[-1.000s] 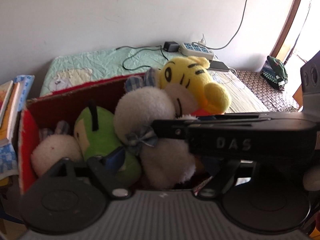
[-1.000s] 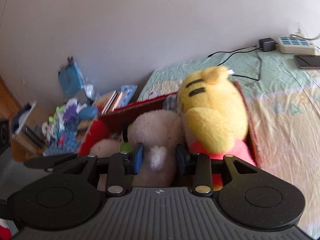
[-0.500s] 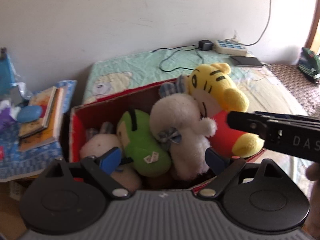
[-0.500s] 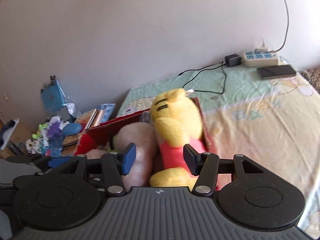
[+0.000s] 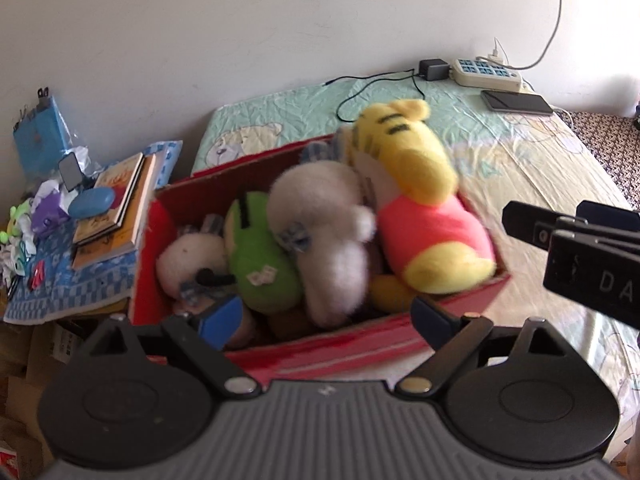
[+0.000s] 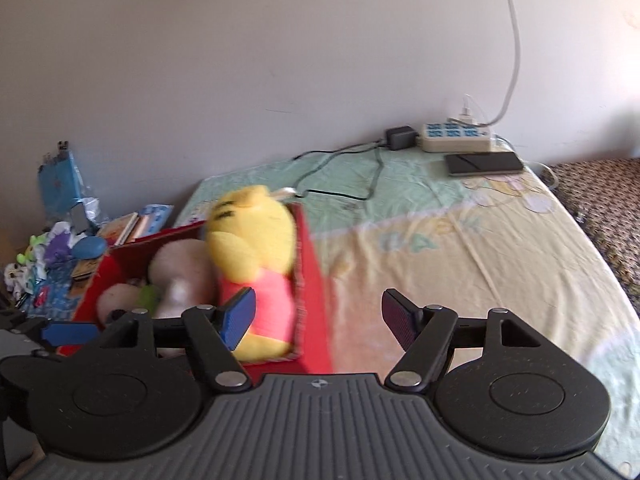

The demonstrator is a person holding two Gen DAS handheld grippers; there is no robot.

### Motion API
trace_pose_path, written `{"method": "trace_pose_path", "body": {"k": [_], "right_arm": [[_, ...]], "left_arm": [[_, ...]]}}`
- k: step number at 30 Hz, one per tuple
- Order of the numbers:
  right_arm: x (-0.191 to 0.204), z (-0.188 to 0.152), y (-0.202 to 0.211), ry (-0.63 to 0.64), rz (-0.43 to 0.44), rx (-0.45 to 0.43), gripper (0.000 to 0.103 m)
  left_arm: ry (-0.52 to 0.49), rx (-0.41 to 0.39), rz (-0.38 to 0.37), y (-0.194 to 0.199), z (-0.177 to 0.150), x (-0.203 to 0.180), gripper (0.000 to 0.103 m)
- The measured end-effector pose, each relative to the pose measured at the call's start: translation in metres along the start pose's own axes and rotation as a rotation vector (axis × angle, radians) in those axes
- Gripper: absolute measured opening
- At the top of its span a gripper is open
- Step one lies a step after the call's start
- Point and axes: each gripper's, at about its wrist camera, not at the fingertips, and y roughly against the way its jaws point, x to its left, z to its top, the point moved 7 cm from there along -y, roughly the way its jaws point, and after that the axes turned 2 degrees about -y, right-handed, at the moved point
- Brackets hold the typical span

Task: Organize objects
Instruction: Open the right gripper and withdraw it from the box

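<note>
We note the red box (image 5: 344, 354) sitting at centre frame in the left wrist view, on the bed (image 5: 532, 184), packed with plush toys. The yellow tiger plush (image 5: 420, 200) lies along the box's right side; the white plush (image 5: 324, 232) is pressed against it, then the green plush (image 5: 260, 256), then a smaller white plush (image 5: 188, 256) at the left wall.

We judge all of these light, soft and compressible, not fragile; the fabric should grip well, but a shallow pinch may pull only fur. A firm limb, ear or narrow body section looks like the best hold. The box appears to be thin cardboard, so we expect its walls to flex if squeezed.

The left gripper (image 5: 324, 316) hovers at the box's near edge, jaws wide apart, holding nothing. The right gripper (image 6: 316, 316) is also spread and empty, low in its frame, over bare sheet just right of the box.

Surroundings: stacked books (image 5: 116, 208) and small clutter at middle left; a power strip (image 5: 486, 74), phone (image 5: 516, 102) and black cable (image 5: 372, 84) in the upper right, well apart from the box. The toys crowd each other, so lifting one may drag a neighbour.
</note>
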Motion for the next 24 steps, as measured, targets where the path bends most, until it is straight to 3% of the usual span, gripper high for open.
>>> {"method": "trace_pose_path", "body": {"k": [4, 10, 17, 24], "right_arm": [[-0.018, -0.006, 0.004, 0.010, -0.039, 0.020, 0.074], [-0.047, -0.015, 0.007, -0.018, -0.092, 0.056, 0.074], [-0.079, -0.022, 0.005, -0.046, -0.191, 0.091, 0.074], [-0.093, -0.028, 0.005, -0.070, -0.213, 0.116, 0.074]], "left_arm": [[-0.007, 0.018, -0.007, 0.001, -0.004, -0.023, 0.095], [0.010, 0.048, -0.074, -0.004, -0.007, -0.051, 0.095], [-0.004, 0.080, -0.071, -0.013, -0.015, -0.081, 0.096], [-0.021, 0.123, -0.065, -0.021, -0.020, -0.099, 0.096]]}}
